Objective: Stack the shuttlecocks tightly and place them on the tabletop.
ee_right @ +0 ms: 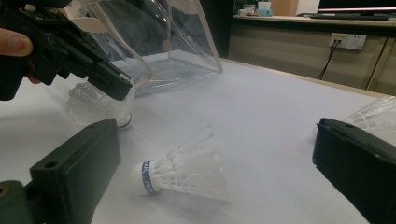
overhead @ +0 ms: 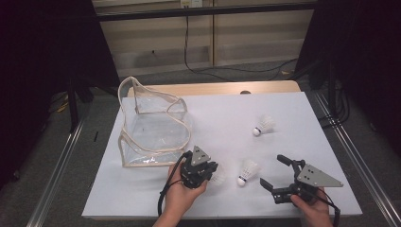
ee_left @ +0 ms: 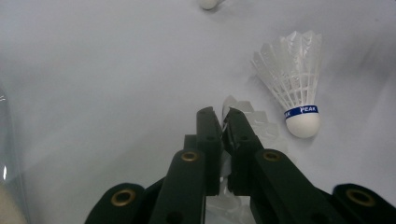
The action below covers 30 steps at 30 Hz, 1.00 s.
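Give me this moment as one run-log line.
left tool: shut on shuttlecock feathers | right tool: open, holding nothing | loose shuttlecocks: near one, far one | clear bag: open on table

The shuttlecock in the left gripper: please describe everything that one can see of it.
The shuttlecock is white, with a skirt of what look like plastic feathers and a blue band near its cork, seen in the right gripper view. The left gripper is shut on its skirt, the two black jaws pressing the feathers. It sits low over the white table, beside the clear bag. Whether it touches the table I cannot tell.
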Tool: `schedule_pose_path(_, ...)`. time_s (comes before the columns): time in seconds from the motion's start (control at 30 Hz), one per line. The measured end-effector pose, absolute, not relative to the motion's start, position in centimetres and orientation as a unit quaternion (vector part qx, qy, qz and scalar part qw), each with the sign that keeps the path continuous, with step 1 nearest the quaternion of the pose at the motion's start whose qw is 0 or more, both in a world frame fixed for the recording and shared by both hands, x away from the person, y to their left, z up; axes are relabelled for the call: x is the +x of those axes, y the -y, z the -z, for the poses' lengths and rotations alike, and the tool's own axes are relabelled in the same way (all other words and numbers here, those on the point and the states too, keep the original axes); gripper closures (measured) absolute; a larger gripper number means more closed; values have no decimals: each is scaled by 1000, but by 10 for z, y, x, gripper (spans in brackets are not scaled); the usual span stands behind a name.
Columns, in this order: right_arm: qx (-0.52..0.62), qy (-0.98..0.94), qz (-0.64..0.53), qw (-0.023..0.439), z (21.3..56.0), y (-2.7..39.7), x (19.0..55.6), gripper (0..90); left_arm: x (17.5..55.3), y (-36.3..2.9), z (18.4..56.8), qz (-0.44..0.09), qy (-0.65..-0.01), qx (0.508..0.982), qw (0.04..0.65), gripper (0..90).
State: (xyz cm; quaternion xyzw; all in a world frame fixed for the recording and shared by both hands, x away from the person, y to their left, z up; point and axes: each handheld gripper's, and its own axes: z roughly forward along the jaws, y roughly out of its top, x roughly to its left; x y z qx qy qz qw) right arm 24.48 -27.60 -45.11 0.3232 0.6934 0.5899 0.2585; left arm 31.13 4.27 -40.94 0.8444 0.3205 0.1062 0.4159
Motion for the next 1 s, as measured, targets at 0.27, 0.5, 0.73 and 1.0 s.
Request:
schedule_pose_path(0.27, 323, -693, -590, 258, 451, 276, 245, 3, 315, -42, 406, -107, -325, 843, 414, 883)
schedule_pose_path(0.5, 322, -693, -590, 260, 450, 277, 244, 3, 319, -38, 405, -104, -330, 840, 418, 885)
schedule_pose_path(0.73, 319, -695, -590, 260, 450, 276, 244, 4, 325, -32, 401, -101, -342, 833, 424, 889)
schedule_pose_path(1.0, 320, -693, -591, 260, 450, 277, 244, 3, 333, -27, 394, -102, -352, 824, 432, 891)
